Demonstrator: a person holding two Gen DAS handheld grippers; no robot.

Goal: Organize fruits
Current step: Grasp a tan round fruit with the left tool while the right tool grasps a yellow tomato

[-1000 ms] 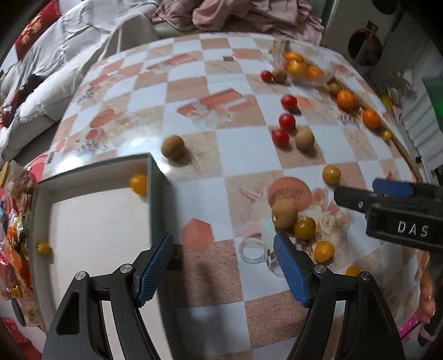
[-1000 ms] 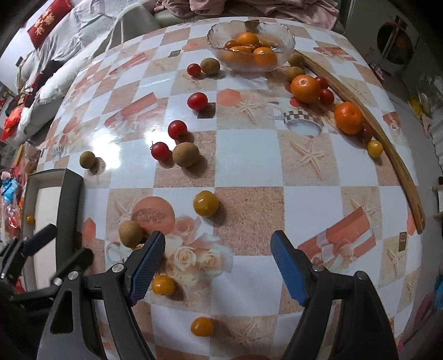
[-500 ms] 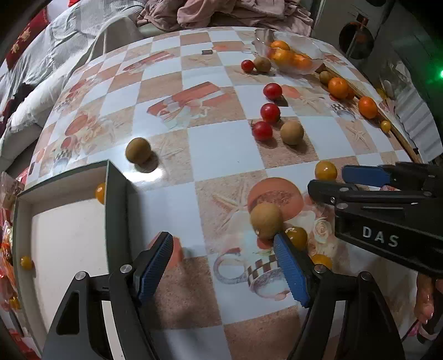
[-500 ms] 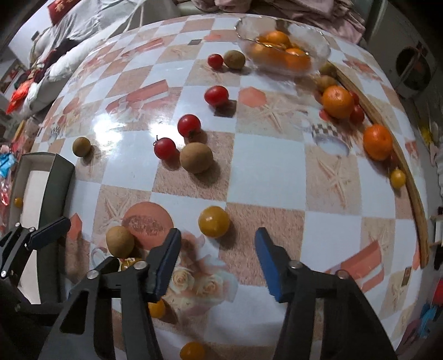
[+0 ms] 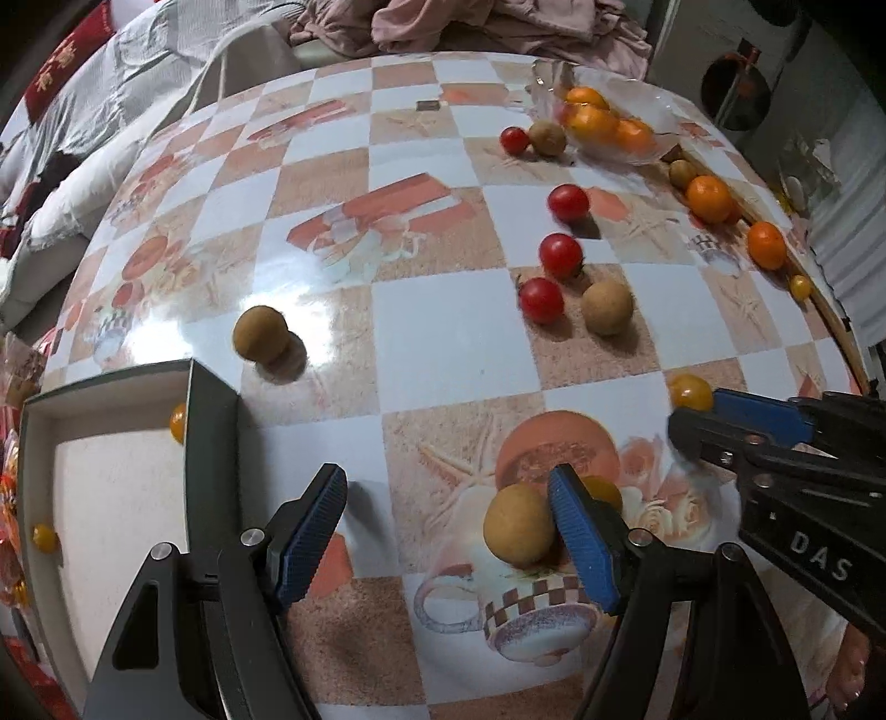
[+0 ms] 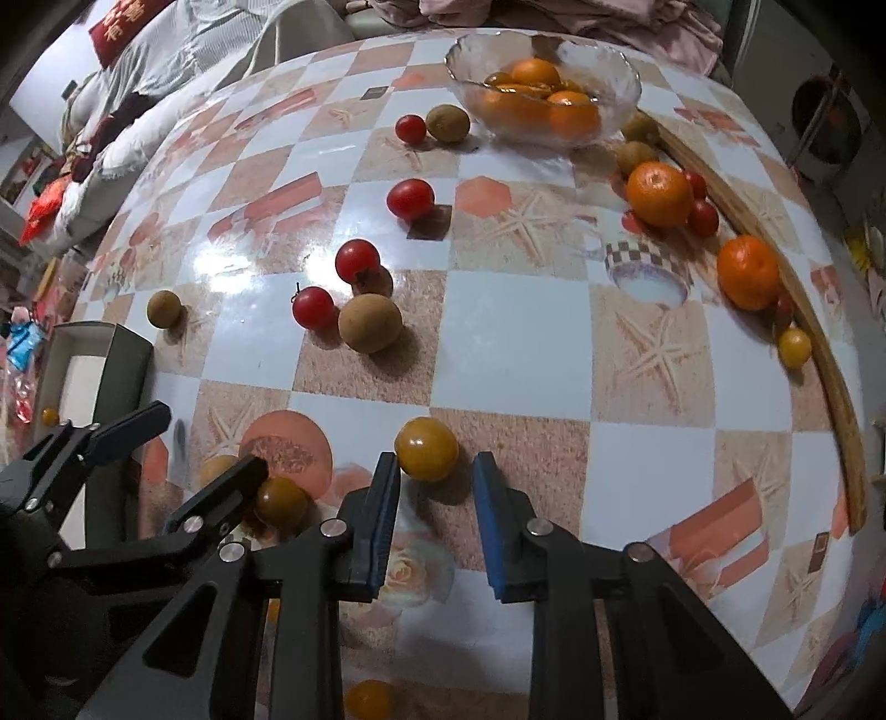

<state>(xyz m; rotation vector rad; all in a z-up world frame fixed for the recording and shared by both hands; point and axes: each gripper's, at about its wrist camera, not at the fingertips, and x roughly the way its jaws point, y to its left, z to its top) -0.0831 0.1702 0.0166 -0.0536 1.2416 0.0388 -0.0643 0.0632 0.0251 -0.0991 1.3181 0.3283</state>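
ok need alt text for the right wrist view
The open right gripper reaches toward a yellow cherry tomato just ahead of its blue pads on a checkered tablecloth; a glass bowl of oranges sits at the far edge.

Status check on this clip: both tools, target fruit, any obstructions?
Left tool open, brown fruit against its right finger. Right tool open, yellow tomato at its fingertips, ungripped. Second yellow tomato close beside left tool.

Checkered patterned tablecloth (image 5: pixel 443 332), grey bedding (image 5: pixel 111 99) beyond, pink crumpled clothes (image 5: pixel 498 27), wooden stick (image 6: pixel 819 332) at table edge
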